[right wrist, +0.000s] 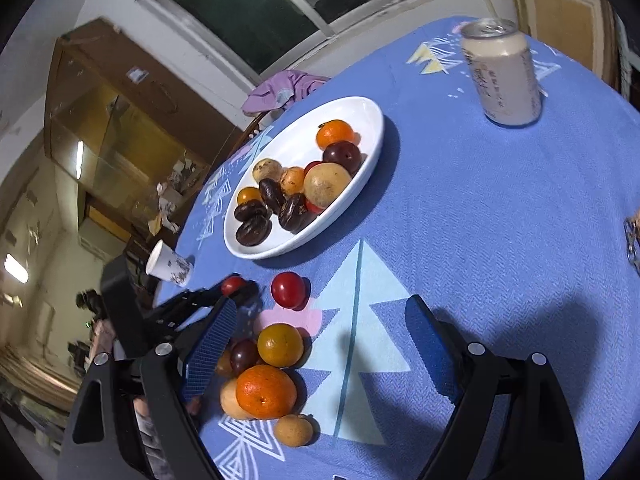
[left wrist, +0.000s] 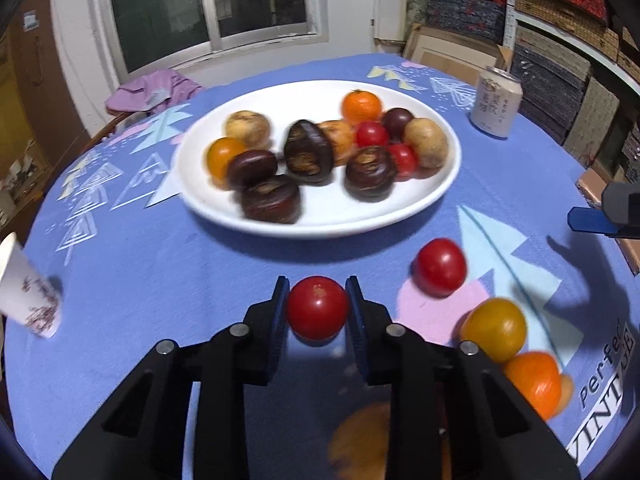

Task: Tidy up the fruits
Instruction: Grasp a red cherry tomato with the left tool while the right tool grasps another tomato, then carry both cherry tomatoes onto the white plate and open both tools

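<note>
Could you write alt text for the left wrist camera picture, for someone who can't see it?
The left gripper has its jaws shut on a red tomato just above a blue tablecloth. Behind it stands a white plate heaped with fruit; more fruit lies loose to the right.

Left gripper point(left wrist: 317, 300) clamped on a red tomato point(left wrist: 317, 307) just in front of the white plate point(left wrist: 320, 224); right gripper point(right wrist: 320, 332) wide apart, empty, nearer than the plate.
</note>
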Available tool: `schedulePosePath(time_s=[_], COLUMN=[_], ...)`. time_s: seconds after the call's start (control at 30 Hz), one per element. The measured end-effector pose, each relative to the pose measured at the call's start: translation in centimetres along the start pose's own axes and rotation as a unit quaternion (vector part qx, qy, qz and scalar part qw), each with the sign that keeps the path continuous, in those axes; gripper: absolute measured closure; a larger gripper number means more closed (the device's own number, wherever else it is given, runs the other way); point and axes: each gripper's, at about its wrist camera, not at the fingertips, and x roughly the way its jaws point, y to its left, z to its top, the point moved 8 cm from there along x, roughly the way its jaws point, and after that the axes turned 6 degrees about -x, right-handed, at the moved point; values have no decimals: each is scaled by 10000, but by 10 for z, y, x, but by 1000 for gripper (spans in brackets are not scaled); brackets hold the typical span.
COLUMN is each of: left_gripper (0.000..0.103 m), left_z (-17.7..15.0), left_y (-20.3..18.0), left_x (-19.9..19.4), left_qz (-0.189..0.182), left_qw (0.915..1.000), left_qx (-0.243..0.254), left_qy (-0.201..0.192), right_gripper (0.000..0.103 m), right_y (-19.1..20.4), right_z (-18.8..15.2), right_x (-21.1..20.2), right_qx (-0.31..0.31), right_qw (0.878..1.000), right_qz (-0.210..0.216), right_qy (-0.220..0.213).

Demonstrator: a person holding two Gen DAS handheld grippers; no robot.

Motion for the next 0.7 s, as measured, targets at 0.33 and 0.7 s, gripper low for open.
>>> schedulePosePath(time_s=[0.33,0.7], left_gripper=[75,75], left_z=[-30,-36], left_y=[76,65], left_x=[-28,-17], left_qz=[315,267], left_qw=[9963,9973], left_qx=[-794,-673], left_qy=[15,114], right_gripper=[46,61], right_y=[31,61], right_z=[-7,2], right_x=[34,86], right_qx=[-585,-1448], right_qw=[9973,9824], right_qz=[30,-950], right_qy=[437,704])
